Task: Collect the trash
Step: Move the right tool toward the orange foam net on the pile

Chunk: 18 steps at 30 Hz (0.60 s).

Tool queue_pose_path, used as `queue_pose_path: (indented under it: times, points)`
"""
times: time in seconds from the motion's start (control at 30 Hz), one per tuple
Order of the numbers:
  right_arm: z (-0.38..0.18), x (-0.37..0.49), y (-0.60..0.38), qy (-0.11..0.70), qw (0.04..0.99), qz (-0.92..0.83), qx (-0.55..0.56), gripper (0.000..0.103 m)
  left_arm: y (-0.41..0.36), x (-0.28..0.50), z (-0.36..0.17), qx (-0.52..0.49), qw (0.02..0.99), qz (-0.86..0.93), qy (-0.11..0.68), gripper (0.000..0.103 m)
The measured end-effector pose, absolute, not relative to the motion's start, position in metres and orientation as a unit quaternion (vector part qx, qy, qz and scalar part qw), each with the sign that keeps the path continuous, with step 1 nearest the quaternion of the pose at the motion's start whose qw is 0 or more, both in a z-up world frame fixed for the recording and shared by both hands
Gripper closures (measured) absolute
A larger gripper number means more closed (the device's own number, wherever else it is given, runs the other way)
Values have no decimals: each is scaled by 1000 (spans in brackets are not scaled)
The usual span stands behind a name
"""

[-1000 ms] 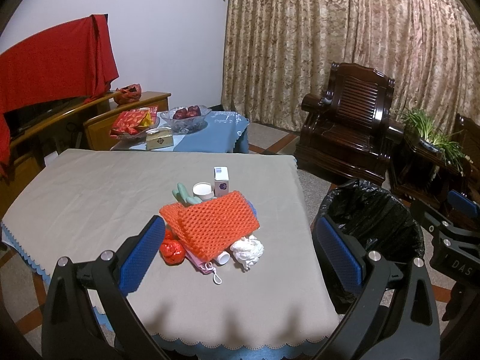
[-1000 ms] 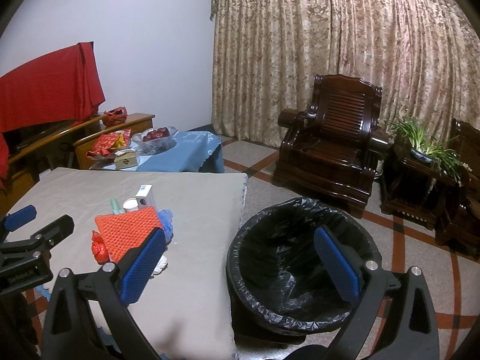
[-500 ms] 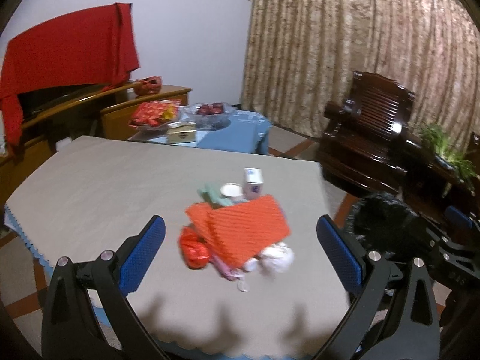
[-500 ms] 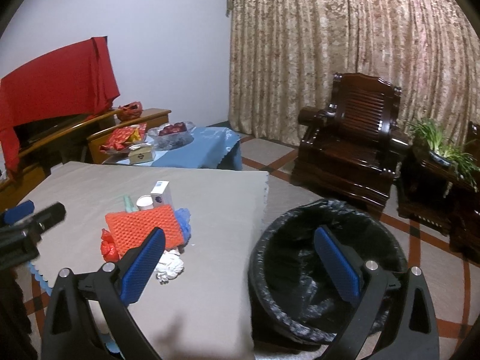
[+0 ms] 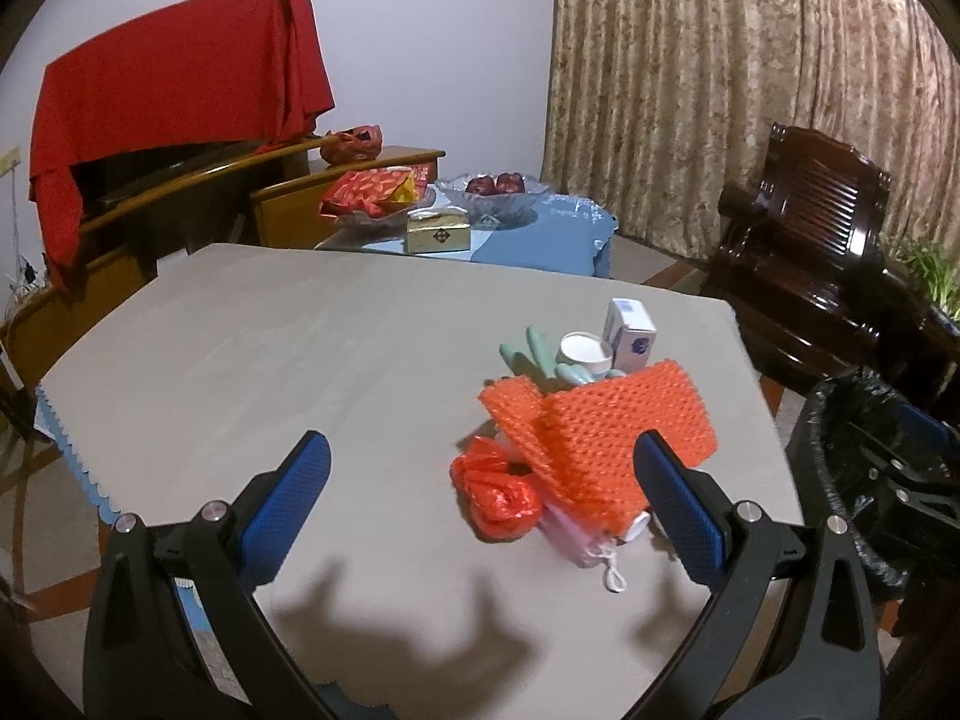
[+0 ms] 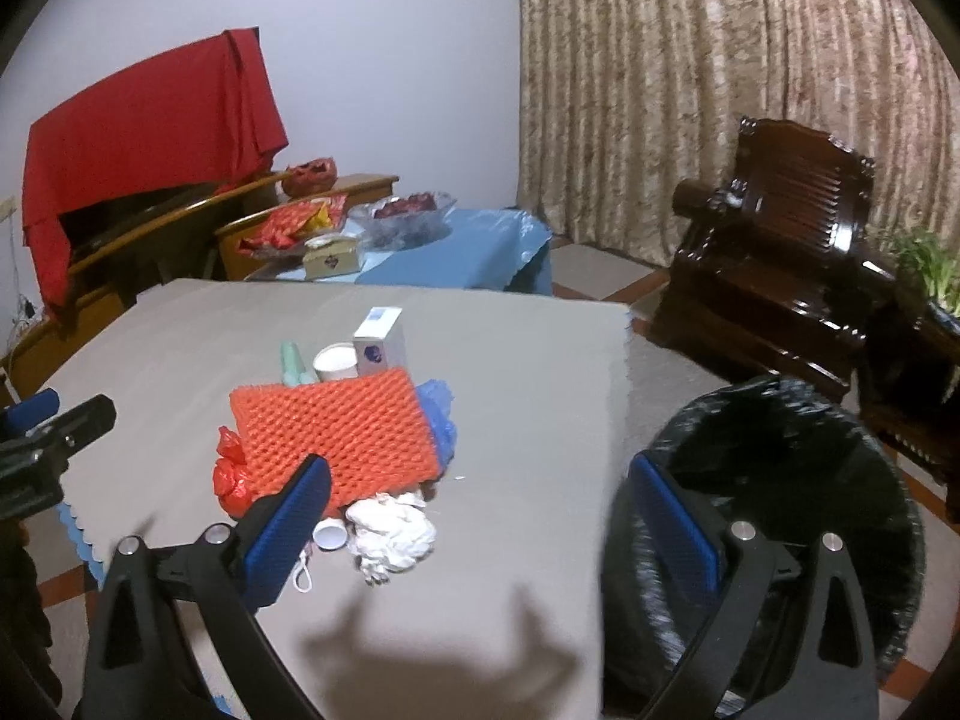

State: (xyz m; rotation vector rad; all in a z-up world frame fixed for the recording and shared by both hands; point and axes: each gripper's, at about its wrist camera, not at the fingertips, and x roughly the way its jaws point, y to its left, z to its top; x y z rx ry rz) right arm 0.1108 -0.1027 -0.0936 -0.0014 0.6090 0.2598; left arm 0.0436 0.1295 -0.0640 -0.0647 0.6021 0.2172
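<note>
A pile of trash lies on the grey table (image 5: pixel 270 360): an orange foam net (image 5: pixel 606 432), a crumpled red bag (image 5: pixel 498 489), a white box (image 5: pixel 630 339), a white cup (image 5: pixel 582 351), green tubes (image 5: pixel 534 354). In the right wrist view I see the net (image 6: pixel 342 432), a white crumpled tissue (image 6: pixel 390 531), a blue bag (image 6: pixel 441 414) and the black-lined bin (image 6: pixel 792 480) to the right of the table. My left gripper (image 5: pixel 480 504) is open, just before the pile. My right gripper (image 6: pixel 480 516) is open and empty, near the table's right edge.
A low table with a blue cloth (image 5: pixel 540 240) holds a fruit bowl, snacks and a tissue box. A dark wooden armchair (image 5: pixel 804 252) stands at the right. A red cloth (image 5: pixel 168 96) hangs over a wooden cabinet at the left. Curtains hang behind.
Both grippers have swung left and moved closer to the table. The pile now sits larger in both views, and the bin has shifted to the right edge.
</note>
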Motion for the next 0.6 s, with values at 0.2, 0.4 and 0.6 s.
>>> queue_pose_path:
  times: [0.2,0.4,0.6]
  points:
    - [-113,134,-63,311,935,168,-21,6,143,58,-76,-25,948,111,298,5]
    - [-137,165,-27,340,922,180,-34,6,159,74,-85,-30,945,115,304,5]
    - [-161,186,-8,372,910,178,-46,6,173,84,-97,-34,941,122,315,5]
